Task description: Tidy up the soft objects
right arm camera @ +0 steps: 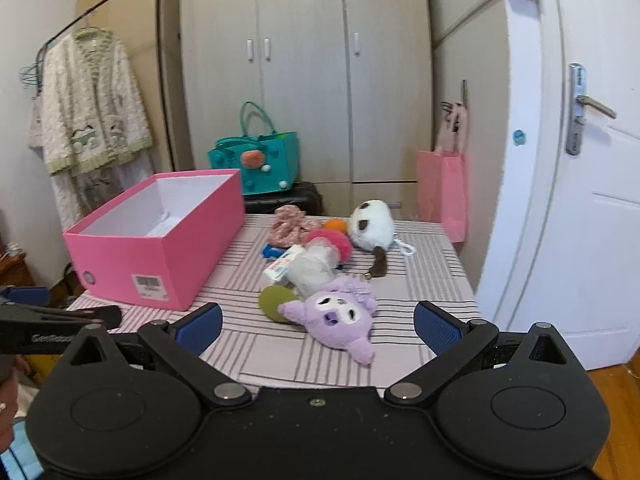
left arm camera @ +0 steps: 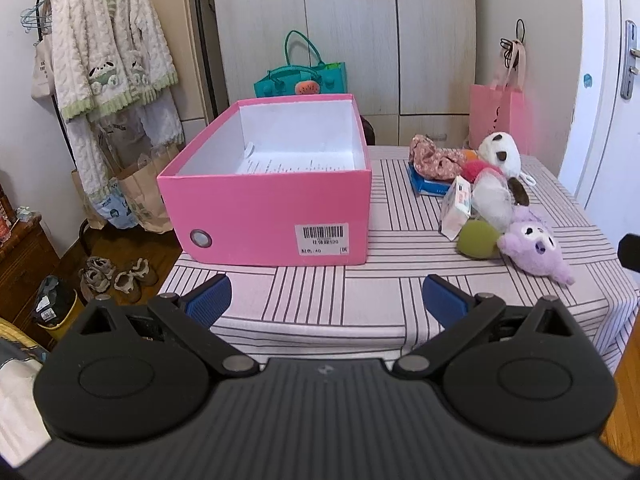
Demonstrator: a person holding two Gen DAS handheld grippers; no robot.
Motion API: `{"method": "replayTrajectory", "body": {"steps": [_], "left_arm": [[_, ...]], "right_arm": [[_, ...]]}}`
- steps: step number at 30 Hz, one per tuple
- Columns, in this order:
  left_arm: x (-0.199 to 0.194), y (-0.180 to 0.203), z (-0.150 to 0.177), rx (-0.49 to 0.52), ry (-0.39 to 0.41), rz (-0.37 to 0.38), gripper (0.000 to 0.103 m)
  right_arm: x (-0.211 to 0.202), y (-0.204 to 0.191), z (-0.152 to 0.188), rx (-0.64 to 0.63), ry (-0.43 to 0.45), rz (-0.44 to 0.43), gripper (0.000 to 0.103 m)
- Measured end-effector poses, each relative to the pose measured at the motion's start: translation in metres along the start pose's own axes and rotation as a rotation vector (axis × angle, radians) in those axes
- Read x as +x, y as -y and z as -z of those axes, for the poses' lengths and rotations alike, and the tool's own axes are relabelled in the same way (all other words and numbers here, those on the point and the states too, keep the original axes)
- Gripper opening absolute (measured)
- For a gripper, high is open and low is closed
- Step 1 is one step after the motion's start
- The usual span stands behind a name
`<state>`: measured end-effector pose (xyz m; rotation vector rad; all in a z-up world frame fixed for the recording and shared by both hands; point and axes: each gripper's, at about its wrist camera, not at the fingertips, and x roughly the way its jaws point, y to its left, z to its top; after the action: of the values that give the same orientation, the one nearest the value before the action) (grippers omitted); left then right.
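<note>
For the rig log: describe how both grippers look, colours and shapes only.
The left gripper and right gripper match: a ribbed black body, two round black discs, black linkage bars with silver pivot pins, and fingers faced with ridged blue pads. No cables or sleeves show.

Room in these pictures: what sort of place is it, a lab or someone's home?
Most likely a home bedroom: a fluffy robe hangs on a rack, a tall wardrobe lines the back wall, and plush toys lie beside a pink box on a cloth-covered table.

Pink box point(left arm camera: 264, 216), striped tablecloth point(left arm camera: 360, 292)
</note>
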<state>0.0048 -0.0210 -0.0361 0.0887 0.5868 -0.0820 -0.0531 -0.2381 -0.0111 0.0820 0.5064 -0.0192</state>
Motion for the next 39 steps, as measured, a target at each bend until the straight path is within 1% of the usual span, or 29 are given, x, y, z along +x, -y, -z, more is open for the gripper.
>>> {"method": "replayTrajectory", "body": {"steps": [7, 12, 26, 39], "left_arm": [[-0.0016, 0.0025, -0.0016, 0.015, 0.003, -0.008, 0.103], [-0.0021, 0.0029, -0.001, 0.015, 0.008, -0.01, 0.103], [-0.002, 0.0037, -0.0015, 0.02, 0.013, -0.005, 0.103], [-0.0044, 0.0005, -0.0003, 0.0, 0.049, -0.03, 0.103]], "right_arm": [[-0.0009, 0.0034, 0.0029, 0.018, 0.005, 0.003, 0.103], [-0.0009, 0.0066, 0.0055, 0.034, 0.011, 0.022, 0.103], [0.0033, 0.0094, 0.0093, 0.056, -0.015, 0.03, 0.103], [0.0045, 0.0097, 0.0084, 0.058, -0.015, 0.119, 0.103]]}}
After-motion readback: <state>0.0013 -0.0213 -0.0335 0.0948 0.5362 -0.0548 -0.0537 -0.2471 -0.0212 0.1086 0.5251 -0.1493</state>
